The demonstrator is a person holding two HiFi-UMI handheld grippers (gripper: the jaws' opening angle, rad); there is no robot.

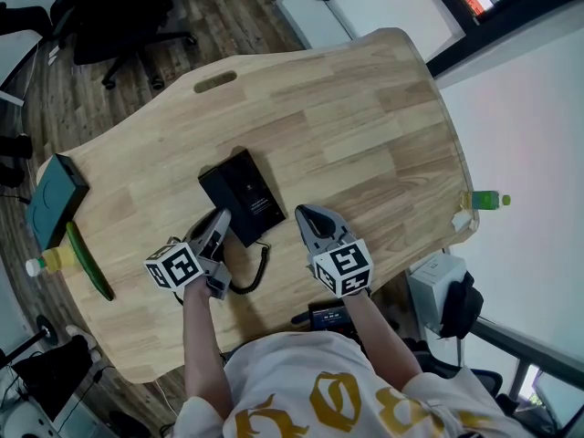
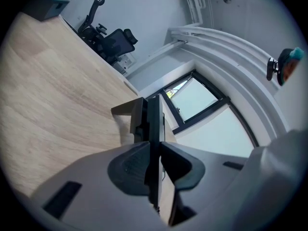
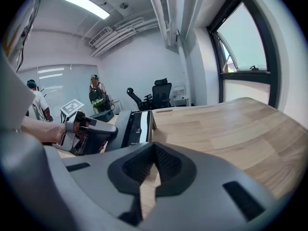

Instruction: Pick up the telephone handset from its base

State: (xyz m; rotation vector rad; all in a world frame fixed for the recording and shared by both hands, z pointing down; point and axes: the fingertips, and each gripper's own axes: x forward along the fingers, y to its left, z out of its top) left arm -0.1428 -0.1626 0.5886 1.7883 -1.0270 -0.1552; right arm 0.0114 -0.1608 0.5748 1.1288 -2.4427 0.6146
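Observation:
The black telephone base (image 1: 248, 190) lies on the wooden table (image 1: 365, 126), near its front edge. Its handset (image 2: 155, 124) runs along the base's left side, and a coiled cord (image 1: 259, 270) trails from it toward me. My left gripper (image 1: 217, 228) is shut on the handset's near end, with the pads pressed on both flat sides (image 2: 153, 153). Whether the handset has left the base I cannot tell. My right gripper (image 1: 310, 217) hovers just right of the base, shut and empty (image 3: 153, 165). The right gripper view shows the telephone (image 3: 135, 126) and the left gripper (image 3: 84, 134) on its left.
A teal box (image 1: 55, 194), a clear bottle (image 1: 50, 263) and a long green object (image 1: 88, 261) sit at the table's left edge. A green bottle (image 1: 488, 200) stands at the right edge. An office chair (image 1: 119, 16) stands beyond the table. Two people (image 3: 98, 95) stand far back.

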